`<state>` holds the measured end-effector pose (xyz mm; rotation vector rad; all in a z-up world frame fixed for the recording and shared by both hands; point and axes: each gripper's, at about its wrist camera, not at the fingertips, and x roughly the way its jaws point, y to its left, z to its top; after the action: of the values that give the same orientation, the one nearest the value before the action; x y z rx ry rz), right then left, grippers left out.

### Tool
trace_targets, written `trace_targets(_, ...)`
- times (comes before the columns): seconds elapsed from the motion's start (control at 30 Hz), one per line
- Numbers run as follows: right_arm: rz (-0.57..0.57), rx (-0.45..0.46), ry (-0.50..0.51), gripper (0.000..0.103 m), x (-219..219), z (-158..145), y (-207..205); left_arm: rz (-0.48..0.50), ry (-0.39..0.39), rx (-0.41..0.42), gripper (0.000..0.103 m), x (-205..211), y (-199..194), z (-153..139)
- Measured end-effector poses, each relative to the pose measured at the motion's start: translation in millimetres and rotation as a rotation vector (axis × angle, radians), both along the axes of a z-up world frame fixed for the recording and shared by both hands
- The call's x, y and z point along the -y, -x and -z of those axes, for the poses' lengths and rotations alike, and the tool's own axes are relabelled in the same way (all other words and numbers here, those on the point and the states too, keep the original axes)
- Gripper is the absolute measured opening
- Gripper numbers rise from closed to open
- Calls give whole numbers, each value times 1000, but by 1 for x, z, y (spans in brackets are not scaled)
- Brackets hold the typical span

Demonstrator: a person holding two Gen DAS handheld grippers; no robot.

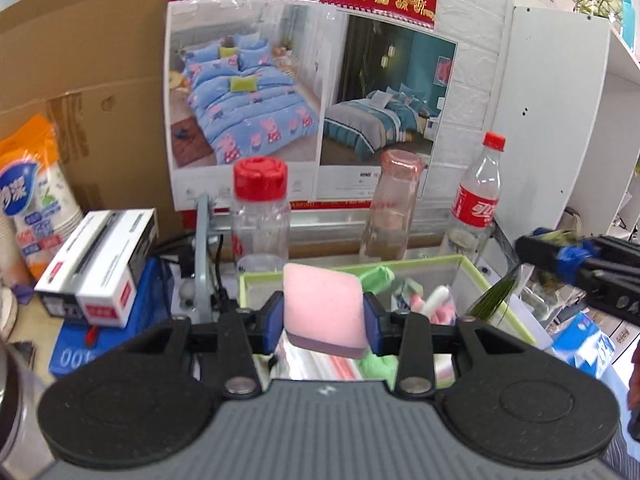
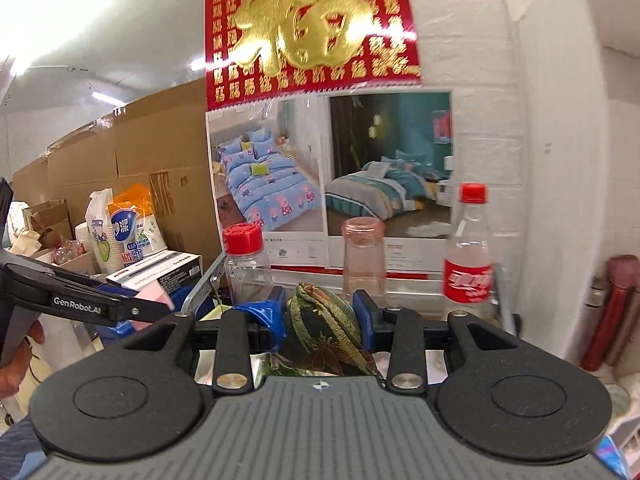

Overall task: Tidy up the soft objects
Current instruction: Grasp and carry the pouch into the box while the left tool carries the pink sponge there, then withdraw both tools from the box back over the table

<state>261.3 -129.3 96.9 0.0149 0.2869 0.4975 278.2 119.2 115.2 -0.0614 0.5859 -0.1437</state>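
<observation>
Pink sponge [image 1: 324, 304] with purplish base, possibly foam, looks squeezed

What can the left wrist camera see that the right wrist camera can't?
Only the left wrist view shows the green-rimmed bin of soft things below the left gripper, which squeezes a pink sponge. Only the right wrist view shows the big gold character and the right gripper pinching a green patterned pouch. Both show the bedding poster, red-capped jar and cola bottle.

Left hand-held gripper [image 1: 324, 316] and right hand-held gripper [image 2: 322, 316], each clamped, side by side, tilted slightly downward.
</observation>
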Motion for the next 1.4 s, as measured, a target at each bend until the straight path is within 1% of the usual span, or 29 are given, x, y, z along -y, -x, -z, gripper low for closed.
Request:
trace_targets(0.1, -27, -31, 24, 20, -21, 8, -26, -2, -19, -28, 39, 5, -21, 9)
trace_targets(0.2, -52, -63, 53, 20, -38, 24, -42, -14, -49, -56, 39, 9, -37, 24)
trace_targets(0.27, -51, -83, 71, 20, -44, 35, -51, -19, -60, -84, 39, 11, -47, 36)
trace_targets(0.37, -42, -114, 81, 21, -44, 47, -60, -26, -88, -110, 42, 16, -57, 51)
trace_targets(0.43, -39, -139, 96, 24, -44, 52, -66, -31, -103, -112, 47, 19, -59, 56)
trace_targets(0.47, -24, -151, 98, 26, -44, 54, -69, -39, -111, -114, 64, 21, -60, 58)
trace_targets(0.5, -8, -158, 96, 26, -43, 54, -71, -46, -113, -110, 68, 21, -60, 58)
trace_targets(0.57, 33, -157, 94, 30, -43, 53, -71, -46, -104, -105, 69, 21, -59, 56)
trace_targets(0.63, 46, -124, 103, 33, -43, 49, -66, -46, -95, -99, 69, 20, -57, 53)
trace_targets(0.73, 61, -80, 81, 38, -41, 42, -59, -54, -99, -90, 69, 19, -54, 49)
trace_targets(0.93, 64, -62, 50, 46, -33, 31, -42, -57, -97, -81, 69, 17, -38, 40)
trace_targets(1.1, 70, -52, 43, 50, -25, 27, -11, -63, -95, -78, 71, 15, -10, 35)
trace_targets(1.27, 84, -70, 21, 53, -13, 34, 28, -76, -87, -87, 73, 10, 27, 39)
trace_targets(1.4, 114, -108, -7, 55, 0, 55, 63, -108, -85, -113, 76, 3, 58, 54)
